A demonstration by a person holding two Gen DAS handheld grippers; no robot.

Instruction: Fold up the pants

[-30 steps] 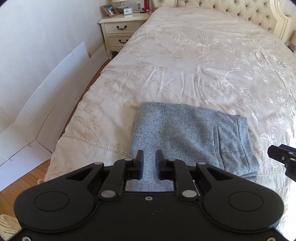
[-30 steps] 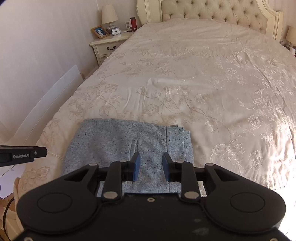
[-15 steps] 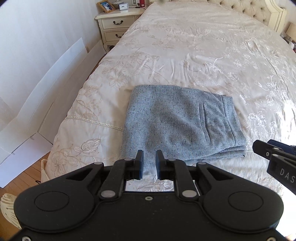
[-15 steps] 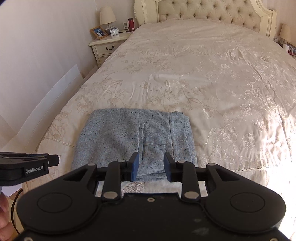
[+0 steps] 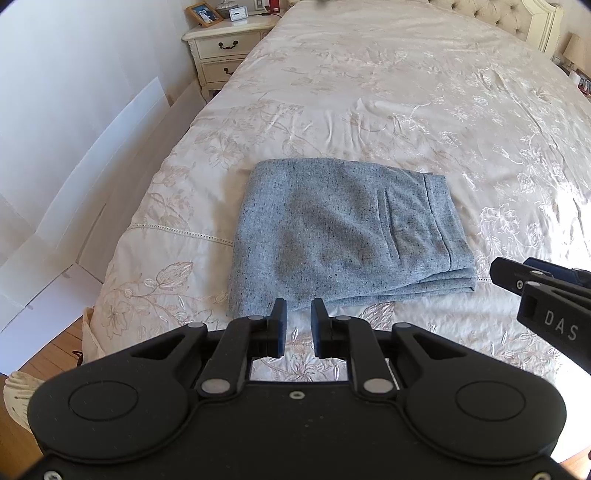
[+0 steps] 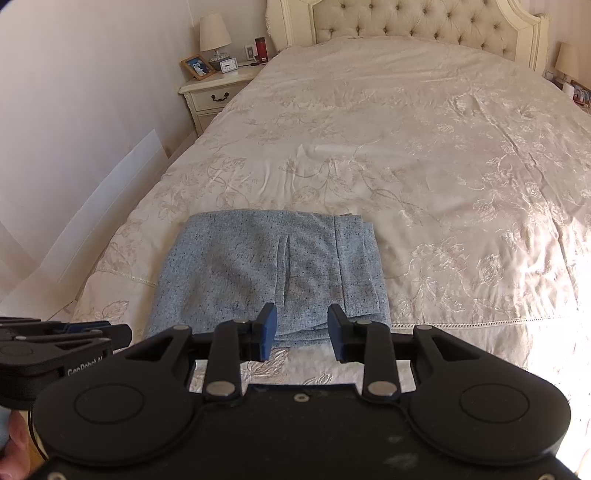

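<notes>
The grey-blue pants [image 5: 340,236] lie folded into a flat rectangle near the foot of the bed; they also show in the right wrist view [image 6: 269,273]. My left gripper [image 5: 297,325] hovers just short of their near edge, jaws slightly apart and empty. My right gripper [image 6: 302,330] hovers over the near right edge of the pants, open and empty. The right gripper's fingers [image 5: 546,291] show at the right edge of the left wrist view. The left gripper's fingers [image 6: 74,332] show at the left edge of the right wrist view.
A cream embroidered bedspread [image 6: 406,147] covers the bed, with a tufted headboard [image 6: 413,22] at the far end. A nightstand [image 5: 225,51] with a photo frame and clock stands far left. White boards [image 5: 74,177] lean on the left wall. Wood floor [image 5: 48,354] lies below the bed's corner.
Both grippers have pulled back toward the foot of the bed and away from the folded pants. The right gripper's jaws have opened a little wider. The pants lie still.
</notes>
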